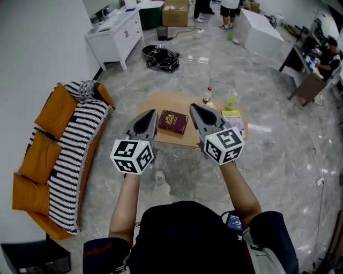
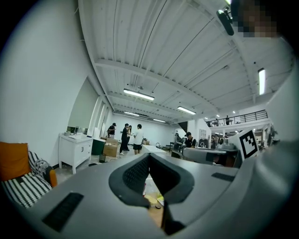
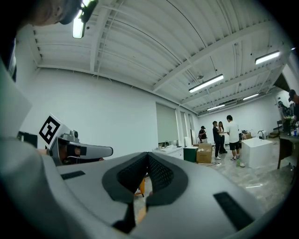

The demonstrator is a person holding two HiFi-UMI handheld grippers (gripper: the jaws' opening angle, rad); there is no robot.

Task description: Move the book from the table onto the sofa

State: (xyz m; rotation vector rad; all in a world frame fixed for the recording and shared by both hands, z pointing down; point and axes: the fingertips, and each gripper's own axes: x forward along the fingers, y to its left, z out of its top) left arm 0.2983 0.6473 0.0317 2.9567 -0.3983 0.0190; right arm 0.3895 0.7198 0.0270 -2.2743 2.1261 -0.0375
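A dark red book [image 1: 173,121] with gold print lies on a low wooden table [image 1: 163,102]. My left gripper [image 1: 151,113] hovers at the book's left side and my right gripper [image 1: 193,108] at its right side, both held level above the floor and both shut with nothing between the jaws. The orange sofa [image 1: 38,158] with a black-and-white striped throw [image 1: 75,152] stands along the left wall. In the left gripper view the shut left gripper [image 2: 148,157] fills the lower frame, and the sofa [image 2: 14,161] shows at the left edge. The right gripper view shows the shut right gripper [image 3: 147,156].
On the table stand a red-capped bottle [image 1: 207,94], a green bottle [image 1: 232,99] and a yellow booklet [image 1: 234,119]. A white cabinet [image 1: 115,35] and a tangle of black cables [image 1: 161,57] lie further off. People stand at the room's far end [image 1: 214,9].
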